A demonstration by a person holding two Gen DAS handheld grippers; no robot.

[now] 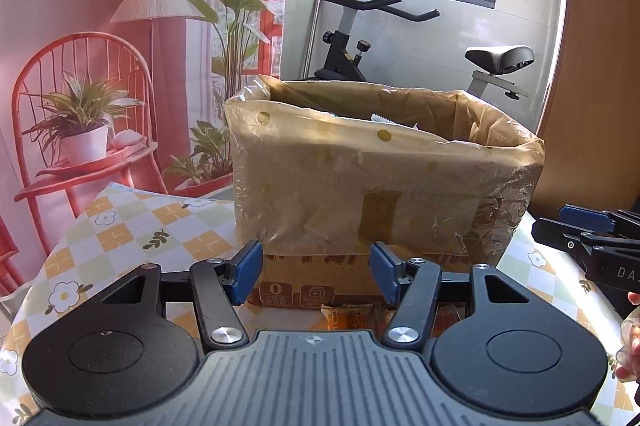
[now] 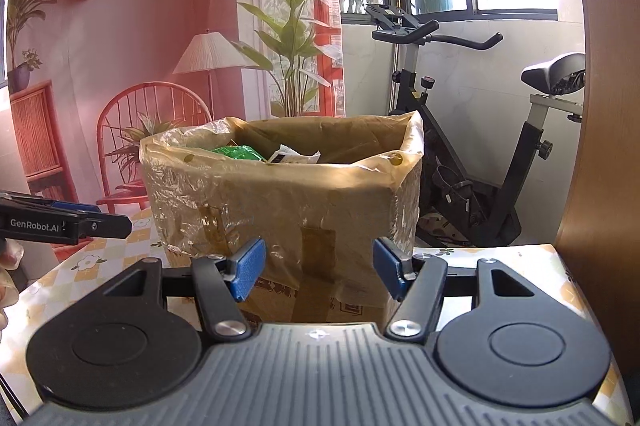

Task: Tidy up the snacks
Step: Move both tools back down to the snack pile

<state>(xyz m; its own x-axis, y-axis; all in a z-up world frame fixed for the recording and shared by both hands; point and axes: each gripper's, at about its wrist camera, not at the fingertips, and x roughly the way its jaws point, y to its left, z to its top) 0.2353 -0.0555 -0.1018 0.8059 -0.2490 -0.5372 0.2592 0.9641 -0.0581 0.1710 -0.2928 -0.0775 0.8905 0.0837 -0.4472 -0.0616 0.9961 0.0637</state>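
Left wrist view is mostly filled by a cardboard box [image 1: 360, 186] lined with a crinkly clear plastic bag [image 1: 500, 154], sitting on a table with a checkered flower-print cloth [image 1: 132, 226]. Behind it is an exercise bike [image 1: 352, 38] by the window, plus a pink backdrop printed with a chair, lamp and plants.

From the right wrist view you can peek into the same box: a green snack packet [image 2: 236, 152] and a white-and-dark one [image 2: 292, 157] lie inside, near the front wall.

Down on the cloth, right against the box's base, there's an orange snack packet [image 1: 344, 318], mostly hidden behind the left gripper's body.

The left gripper [image 1: 316, 272] has its blue pads about halfway apart with nothing between them, just hanging in front of the box. The right gripper [image 2: 318, 270] is the same deal, jaws half open and empty, aimed at the box front. Each one pokes into the edge of the other's view, with a bit of the person's hand [image 1: 630, 342] visible behind.
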